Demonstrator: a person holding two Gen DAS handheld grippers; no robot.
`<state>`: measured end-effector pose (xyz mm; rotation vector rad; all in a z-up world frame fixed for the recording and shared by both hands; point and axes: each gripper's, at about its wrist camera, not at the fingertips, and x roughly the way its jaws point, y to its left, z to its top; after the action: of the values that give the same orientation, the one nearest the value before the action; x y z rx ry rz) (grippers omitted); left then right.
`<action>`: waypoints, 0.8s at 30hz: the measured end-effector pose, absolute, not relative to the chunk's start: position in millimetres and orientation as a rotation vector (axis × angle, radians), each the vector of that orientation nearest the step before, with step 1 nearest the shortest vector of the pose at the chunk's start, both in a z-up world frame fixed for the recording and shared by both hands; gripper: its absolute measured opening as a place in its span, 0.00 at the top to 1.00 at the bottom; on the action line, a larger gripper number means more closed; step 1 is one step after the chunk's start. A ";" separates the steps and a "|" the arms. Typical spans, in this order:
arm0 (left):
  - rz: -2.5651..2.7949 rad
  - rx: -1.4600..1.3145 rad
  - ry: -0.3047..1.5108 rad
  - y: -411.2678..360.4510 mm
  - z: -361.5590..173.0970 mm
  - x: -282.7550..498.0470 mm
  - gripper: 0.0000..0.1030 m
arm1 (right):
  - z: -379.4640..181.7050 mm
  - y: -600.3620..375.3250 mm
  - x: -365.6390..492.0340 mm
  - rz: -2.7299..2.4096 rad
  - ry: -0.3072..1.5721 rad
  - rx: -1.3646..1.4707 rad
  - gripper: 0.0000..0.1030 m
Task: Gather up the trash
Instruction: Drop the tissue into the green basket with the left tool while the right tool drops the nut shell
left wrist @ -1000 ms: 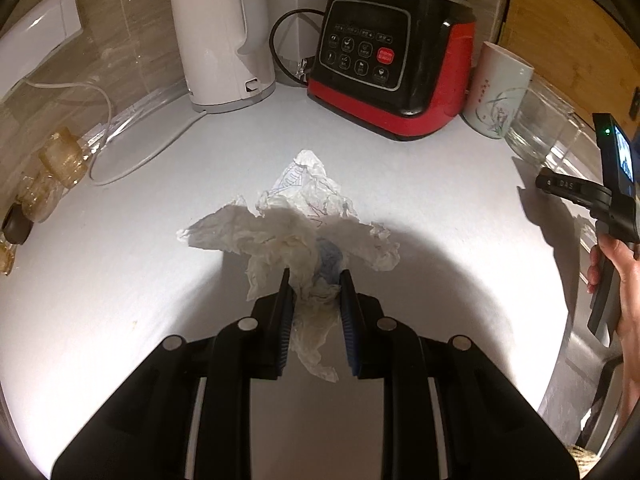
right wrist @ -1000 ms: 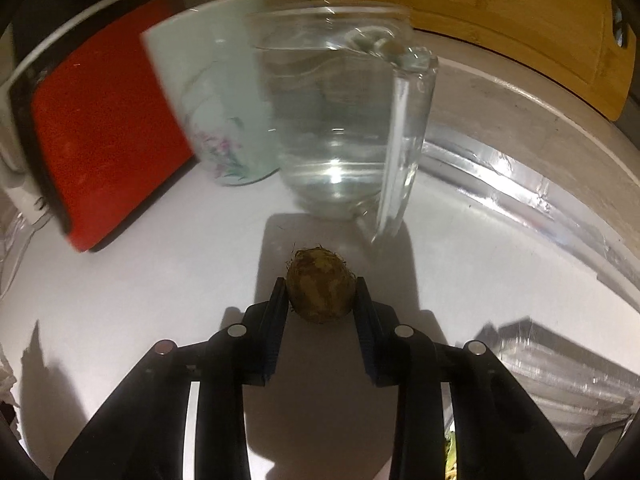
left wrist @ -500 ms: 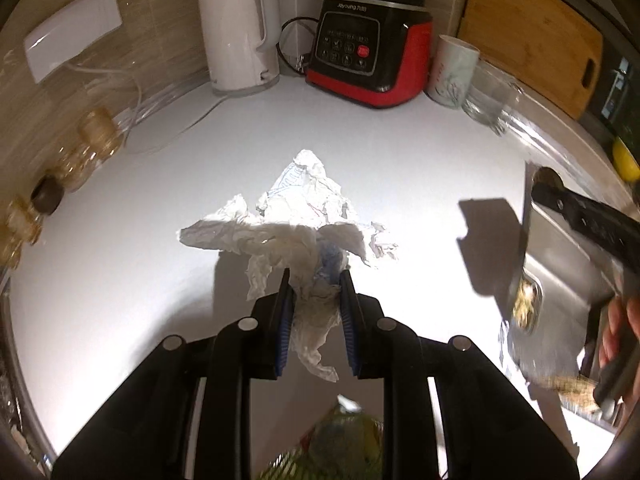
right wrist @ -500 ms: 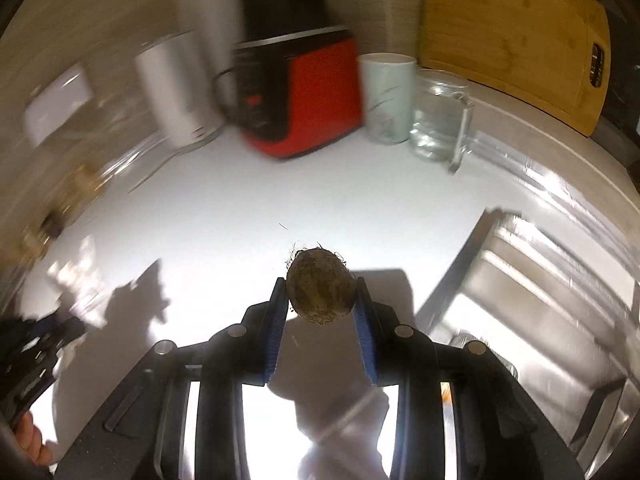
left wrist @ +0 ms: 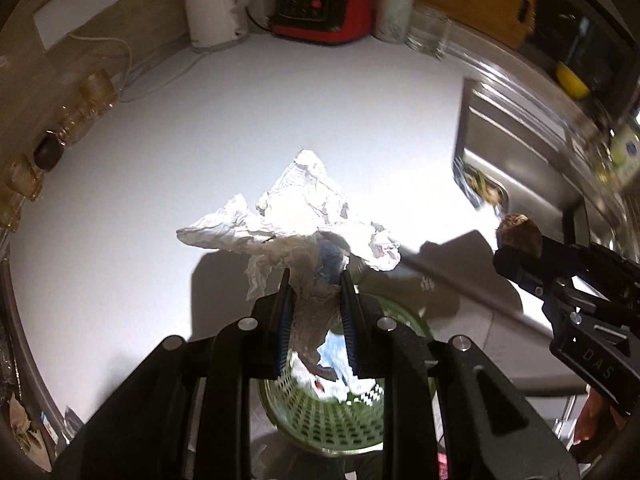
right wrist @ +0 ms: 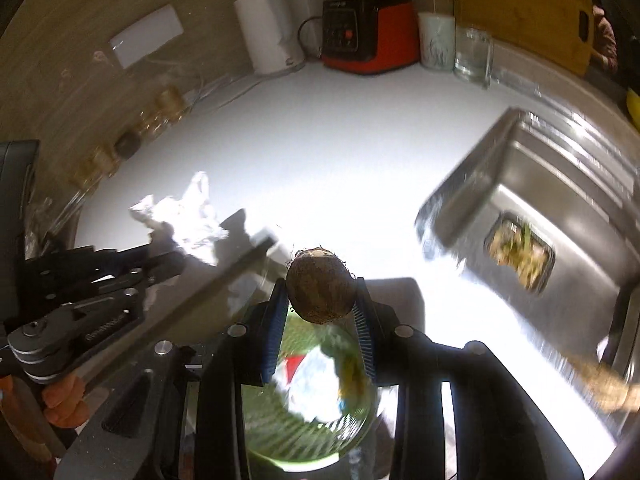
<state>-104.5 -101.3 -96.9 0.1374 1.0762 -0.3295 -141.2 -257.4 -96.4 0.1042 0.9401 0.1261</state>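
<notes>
My left gripper [left wrist: 314, 284] is clenched on a wad of crumpled white tissue [left wrist: 296, 220], the two blue-padded fingers pinching its twisted lower part with only that narrow bunch of paper between them; the rest of the tissue fans out wide above the fingertips and a loose tail hangs down between the fingers. It is lifted off the white countertop [left wrist: 160, 160], over the counter's front edge, and directly below it I see the green perforated trash basket [left wrist: 320, 428] with scraps already lying inside. My right gripper [right wrist: 320, 300] is closed around a small round brown husk-covered ball [right wrist: 320, 292], both pads pressed against its sides, with the ball sitting at the very tips. From the right wrist view the same green basket [right wrist: 280, 432] lies right under that ball, blurred. In the left view the right gripper [left wrist: 516, 248] is off to the side, near the steel sink [left wrist: 520, 152]. At the back of the counter stand a white kettle [left wrist: 208, 4], a red and black blender [left wrist: 320, 4], a mug [left wrist: 394, 16] and a glass jug [left wrist: 428, 30].
</notes>
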 end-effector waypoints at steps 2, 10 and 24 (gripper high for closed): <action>-0.355 0.149 1.099 -99.9 -106.0 -118.0 0.79 | -101.6 -251.6 -157.9 0.119 0.950 0.111 0.68; -0.406 0.193 1.183 -96.6 -145.8 -149.4 0.79 | -119.1 -241.6 -199.3 0.089 0.987 0.157 0.68; -0.448 0.164 1.197 -95.5 -146.5 -152.7 0.38 | -116.0 -231.9 -204.5 0.091 0.985 0.136 0.68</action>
<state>-152.7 -95.5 -146.5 0.1636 1.1973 -0.4480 -204.5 -231.9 -116.0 0.1358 0.9847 0.0913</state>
